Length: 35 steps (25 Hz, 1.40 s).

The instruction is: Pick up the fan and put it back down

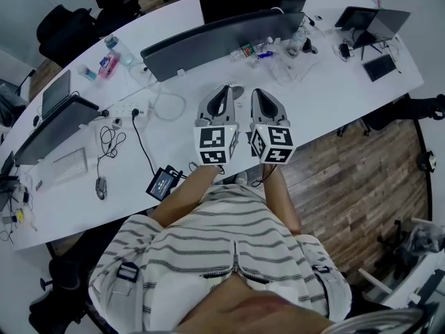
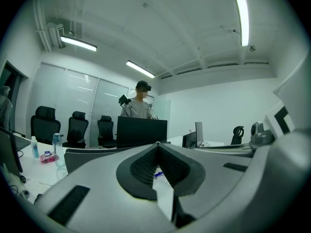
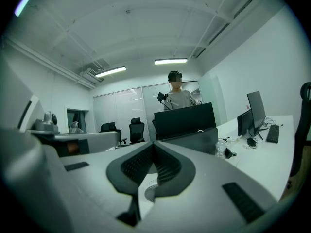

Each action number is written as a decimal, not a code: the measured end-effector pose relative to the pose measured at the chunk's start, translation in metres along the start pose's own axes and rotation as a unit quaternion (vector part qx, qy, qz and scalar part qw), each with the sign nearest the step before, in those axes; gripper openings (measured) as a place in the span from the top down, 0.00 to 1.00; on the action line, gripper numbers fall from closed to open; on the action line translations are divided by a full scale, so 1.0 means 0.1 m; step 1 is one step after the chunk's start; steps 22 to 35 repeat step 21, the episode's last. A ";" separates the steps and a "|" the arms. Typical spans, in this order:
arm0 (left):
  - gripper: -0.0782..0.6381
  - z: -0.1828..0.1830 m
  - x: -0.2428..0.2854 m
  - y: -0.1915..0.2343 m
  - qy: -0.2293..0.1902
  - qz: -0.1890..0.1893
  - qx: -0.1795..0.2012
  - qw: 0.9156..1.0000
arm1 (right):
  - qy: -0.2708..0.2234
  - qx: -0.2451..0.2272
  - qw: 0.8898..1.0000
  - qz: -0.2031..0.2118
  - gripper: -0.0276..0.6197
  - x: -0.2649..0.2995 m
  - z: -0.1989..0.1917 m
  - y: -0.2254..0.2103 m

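Head view: left gripper (image 1: 227, 89) and right gripper (image 1: 255, 92) side by side, both jaws together on nothing, small white fan (image 3: 148, 193) unheld on desk (image 1: 174, 138) at 12 o'clock by their tips; pick-up step looks pending, next needs jaws opened and lowered around fan.

Bench (image 1: 334, 82): white, smooth, faint sheen. Floor (image 1: 361, 179): brown wood planks, matt, visible grain. Left claw (image 1: 225, 90) and right claw (image 1: 256, 93): grey matt plastic shells, with dark, finely ribbed, rubbery-looking pads (image 2: 142, 166). Shirt (image 1: 222, 249): soft striped cloth. Bottle (image 1: 119, 49): clear glossy plastic.
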<state>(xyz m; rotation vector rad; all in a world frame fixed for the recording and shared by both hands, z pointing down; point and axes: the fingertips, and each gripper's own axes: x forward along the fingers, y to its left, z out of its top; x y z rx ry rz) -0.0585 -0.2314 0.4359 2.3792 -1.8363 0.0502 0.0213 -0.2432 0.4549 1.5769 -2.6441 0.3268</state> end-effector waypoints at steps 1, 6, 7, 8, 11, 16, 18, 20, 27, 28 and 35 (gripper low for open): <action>0.88 0.01 0.00 0.01 0.000 0.001 -0.001 1.000 | -0.001 0.001 1.000 0.000 0.94 0.00 0.01 0.00; 0.88 0.02 -0.04 0.03 -0.001 0.004 -0.003 1.000 | -0.002 0.001 1.000 0.001 0.94 -0.02 0.01 0.03; 0.88 0.02 -0.04 0.02 -0.001 0.004 -0.003 1.000 | -0.002 0.001 1.000 0.002 0.94 -0.03 0.01 0.03; 0.88 0.02 -0.04 0.02 -0.001 0.004 -0.002 1.000 | -0.002 0.001 1.000 0.002 0.94 -0.03 0.01 0.02; 0.88 0.02 -0.05 0.01 -0.001 0.003 -0.001 1.000 | -0.002 0.001 1.000 0.001 0.94 -0.04 0.01 0.02; 0.88 0.04 -0.06 -0.01 -0.005 0.002 0.000 1.000 | -0.003 -0.003 1.000 0.003 0.94 -0.05 0.03 0.04; 0.88 0.05 -0.07 -0.02 -0.006 0.002 0.000 1.000 | -0.003 -0.004 1.000 0.004 0.94 -0.06 0.04 0.05; 0.88 0.05 -0.07 -0.03 -0.006 0.002 0.000 1.000 | -0.004 -0.003 1.000 0.004 0.94 -0.08 0.05 0.05; 0.88 0.06 -0.07 -0.04 -0.005 0.002 0.000 1.000 | -0.004 -0.003 1.000 0.004 0.94 -0.09 0.05 0.05; 0.88 0.06 -0.07 -0.04 -0.005 0.002 0.000 1.000 | -0.004 -0.003 1.000 0.004 0.94 -0.09 0.05 0.05; 0.88 0.06 -0.07 -0.04 -0.005 0.002 0.000 1.000 | -0.004 -0.003 1.000 0.004 0.94 -0.09 0.05 0.05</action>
